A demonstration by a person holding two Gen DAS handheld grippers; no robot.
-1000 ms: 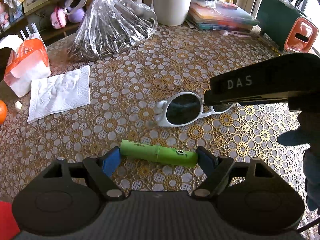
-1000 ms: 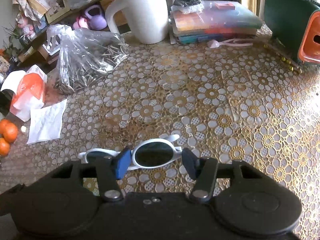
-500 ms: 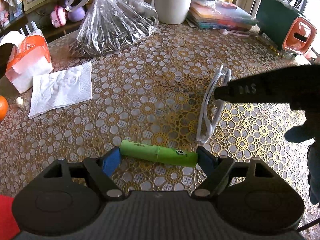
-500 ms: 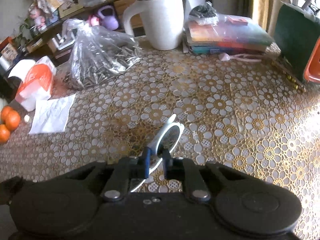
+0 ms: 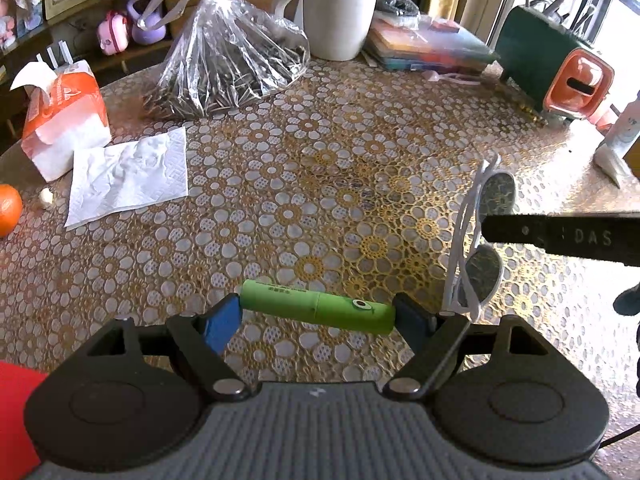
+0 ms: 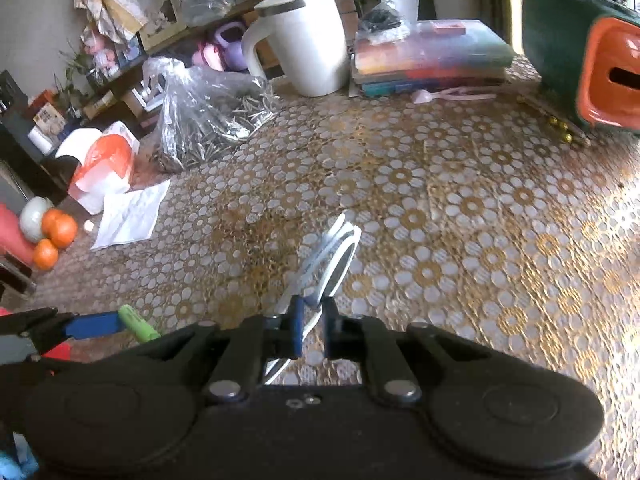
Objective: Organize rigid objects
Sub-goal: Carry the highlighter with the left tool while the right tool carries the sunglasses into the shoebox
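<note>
My left gripper (image 5: pixel 316 314) is shut on a green tube (image 5: pixel 316 307) with a cartoon eye, gripped end to end and held crosswise just above the floral tablecloth. My right gripper (image 6: pixel 312 320) is shut on white sunglasses (image 6: pixel 334 254), held edge-up above the table. In the left wrist view the sunglasses (image 5: pixel 482 240) hang upright from the right gripper's black finger (image 5: pixel 560 236) at the right. In the right wrist view the green tube (image 6: pixel 138 322) and a blue left pad (image 6: pixel 94 325) show at lower left.
On the table: a clear bag of seeds (image 5: pixel 228 64), a white jug (image 5: pixel 340 8), stacked books (image 5: pixel 428 46), a green and orange box (image 5: pixel 560 64), an orange tissue pack (image 5: pixel 64 116), a white napkin (image 5: pixel 128 174), an orange (image 5: pixel 8 210) and a white tube (image 5: pixel 620 136).
My right gripper closed on the sunglasses, lifted them off the table, turned them upright and carried them right. The left gripper kept its hold on the green tube.
</note>
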